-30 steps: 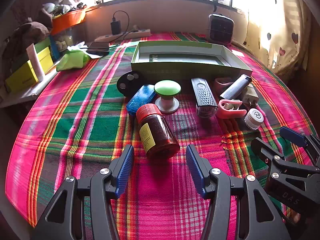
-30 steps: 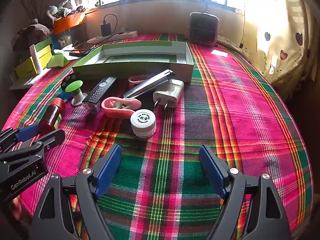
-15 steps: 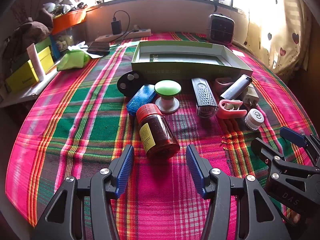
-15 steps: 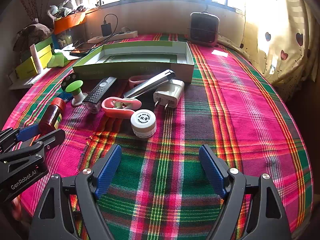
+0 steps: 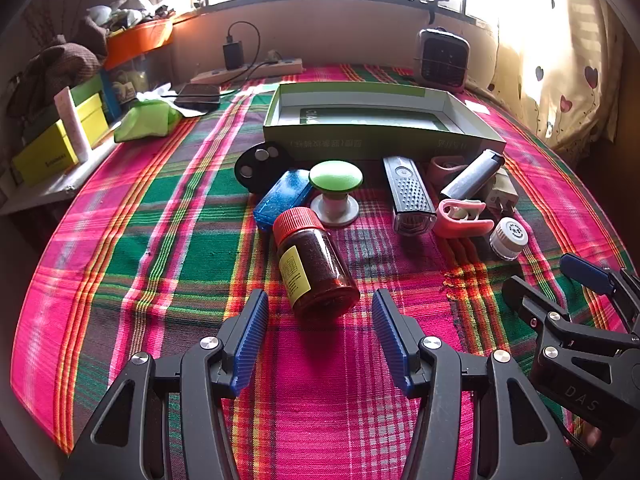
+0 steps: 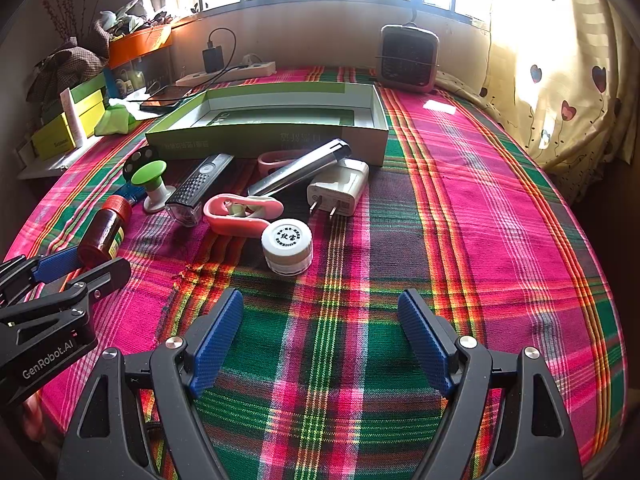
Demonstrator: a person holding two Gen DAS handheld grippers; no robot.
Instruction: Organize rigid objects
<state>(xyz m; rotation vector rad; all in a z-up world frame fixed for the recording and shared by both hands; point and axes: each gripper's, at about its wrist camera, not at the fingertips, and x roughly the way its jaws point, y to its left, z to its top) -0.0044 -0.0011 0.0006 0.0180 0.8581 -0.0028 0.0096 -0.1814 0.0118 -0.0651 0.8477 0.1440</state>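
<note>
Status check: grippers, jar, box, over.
Left gripper and right gripper open, empty. Jar lying just ahead of left. Box empty; clutter between.

From where I stand, nothing on the plaid tablecloth has moved; the right gripper's view merely wobbles slightly.

My left gripper is matte black plastic with triangular cut-outs in each arm, silver screw heads at the joints and ribbed blue pads lining the fingers. My right gripper is built the same — black frame, blue pads, silver screws. White lettering marks my bodies — "GenRobot.AI" on one, "DAS" on the other.
</note>
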